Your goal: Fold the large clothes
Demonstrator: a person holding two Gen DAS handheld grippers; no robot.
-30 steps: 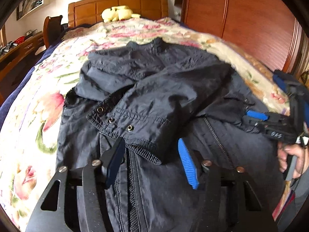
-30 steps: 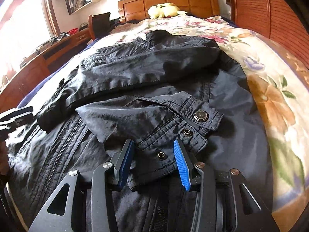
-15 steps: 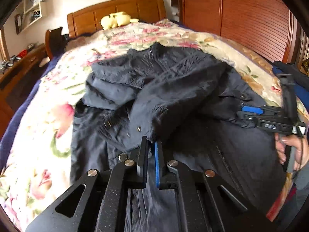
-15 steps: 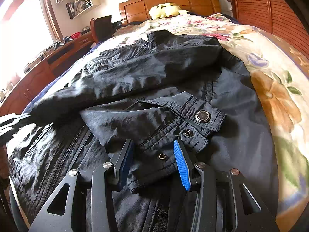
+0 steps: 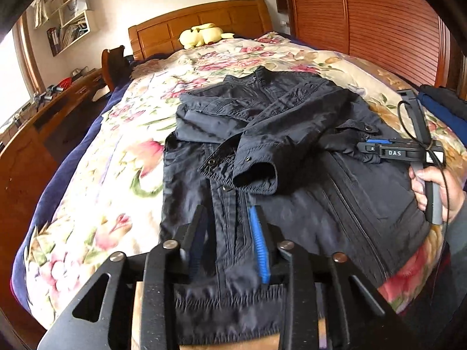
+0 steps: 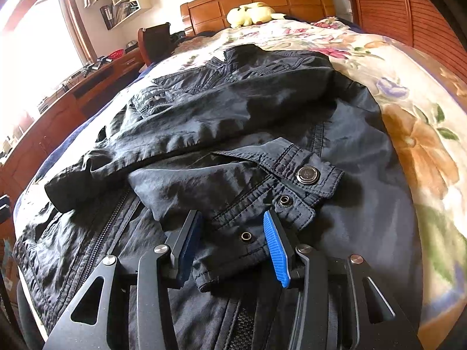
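Observation:
A dark navy jacket (image 5: 379, 204) lies face up on the bed, both sleeves folded across its front. The left sleeve's cuff (image 5: 256, 172) rests over the zip. My left gripper (image 5: 227, 218) hovers above the hem, short of that cuff, its jaws opening with nothing pressed between them. My right gripper (image 6: 230, 218) sits low over the right sleeve's cuff (image 6: 303, 175). That cuff lies flat between and under its blue pads, which stand apart. In the left wrist view the right gripper (image 5: 370, 145) shows at the jacket's right side, held by a hand (image 5: 437, 186).
The floral quilt (image 5: 116, 204) covers the bed. A yellow plush toy (image 5: 201, 35) lies by the wooden headboard (image 5: 204, 14). A desk (image 5: 43, 122) and chair (image 5: 113, 61) stand left. Louvred wardrobe doors (image 5: 364, 29) and dark folded clothes (image 5: 443, 102) are right.
My left gripper shut, drew back from the left sleeve's cuff toward the hem and rose, then began to part again. The right gripper has stayed over its cuff.

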